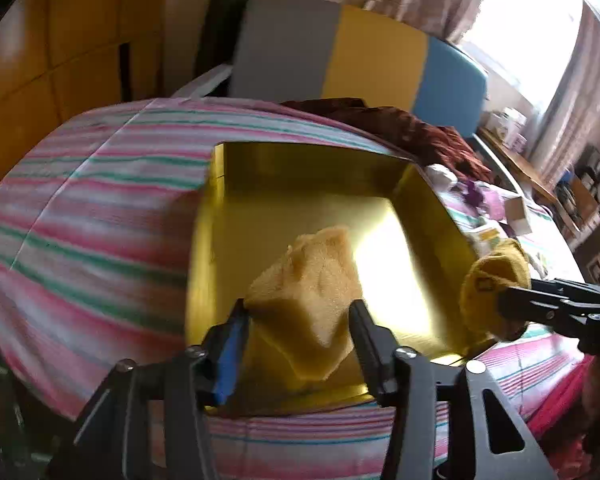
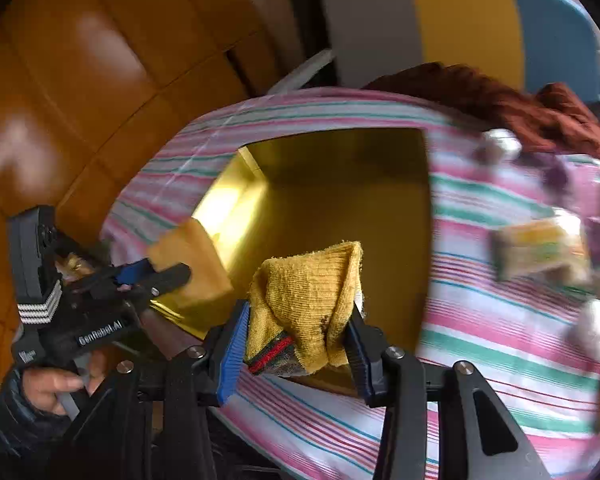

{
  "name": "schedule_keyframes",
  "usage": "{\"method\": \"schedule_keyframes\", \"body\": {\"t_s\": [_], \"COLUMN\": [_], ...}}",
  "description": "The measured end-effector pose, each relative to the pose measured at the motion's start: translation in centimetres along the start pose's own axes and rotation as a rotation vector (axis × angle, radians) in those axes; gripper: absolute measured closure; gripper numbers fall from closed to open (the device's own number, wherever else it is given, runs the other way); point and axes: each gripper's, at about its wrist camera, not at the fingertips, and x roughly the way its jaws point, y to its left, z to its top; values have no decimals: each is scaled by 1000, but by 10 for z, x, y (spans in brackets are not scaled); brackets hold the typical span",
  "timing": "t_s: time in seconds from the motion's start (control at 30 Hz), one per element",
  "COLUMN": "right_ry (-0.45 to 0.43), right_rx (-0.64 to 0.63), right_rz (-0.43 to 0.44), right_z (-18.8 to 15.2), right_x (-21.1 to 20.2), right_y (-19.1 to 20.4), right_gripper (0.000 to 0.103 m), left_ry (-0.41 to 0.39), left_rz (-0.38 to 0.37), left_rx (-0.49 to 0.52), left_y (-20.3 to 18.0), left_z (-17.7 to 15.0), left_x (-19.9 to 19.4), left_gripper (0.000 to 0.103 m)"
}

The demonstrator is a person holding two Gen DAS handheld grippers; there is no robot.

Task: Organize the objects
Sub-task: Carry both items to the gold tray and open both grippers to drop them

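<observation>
Left claw [image 1: 300,312] grips a sponge [image 1: 312,280], right claw [image 2: 300,316] a sock [image 2: 308,292]; both hover above the box [image 2: 340,160]. Released crooked, either probably lands outside.

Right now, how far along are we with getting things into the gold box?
Nothing looks done yet: the gold box on the striped bedspread shows no contents. In hand: the left gripper holds a sponge-like yellow block over it, and the right gripper holds a yellow knit cloth at its near edge. Left: release both, then the blurred small items on the bed.
</observation>
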Motion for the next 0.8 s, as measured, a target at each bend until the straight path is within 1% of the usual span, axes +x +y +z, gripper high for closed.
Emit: {"method": "schedule_keyframes", "body": {"t_s": [0.07, 0.1, 0.13, 0.17, 0.33, 0.43, 0.5, 0.53, 0.63, 0.67, 0.8], "right_ry": [26, 37, 48, 62, 81, 66, 53, 35, -2, -21, -70], "right_rx": [-11, -14, -17, -20, -9, 7, 14, 8, 5, 1, -5], "right_rz": [34, 54, 68, 68, 61, 38, 5, -27, -82, -113, -183], "right_z": [5, 6, 6, 6, -1, -5, -7, -9, -11, -12, -14], "right_x": [18, 25, 33, 41, 47, 42, 37, 33, 24, 20, 11], "right_y": [12, 18, 23, 27, 28, 22, 19, 18, 13, 12, 9], "right_gripper": [52, 47, 42, 41, 38, 36, 34, 34, 34, 34, 34], "left_ry": [0, 2, 3, -5, -49, -89, -115, -122, -138, -145, -158], "left_rz": [17, 26, 39, 60, 70, 70, 81, 84, 103, 108, 101], "left_rx": [-25, -36, -47, -66, -119, -125, -107, -99, -69, -55, -2], "left_y": [10, 15, 19, 24, 35, 30, 22, 18, 3, -3, -22], "left_z": [-4, -6, -8, -10, -10, -4, 1, 3, 10, 12, 12], "left_x": [-2, -4, -6, -10, -24, -31, -35, -36, -38, -39, -42], "left_gripper": [40, 36, 25, 17, 14, 11, 10, 9, 9, 9, 9]}}
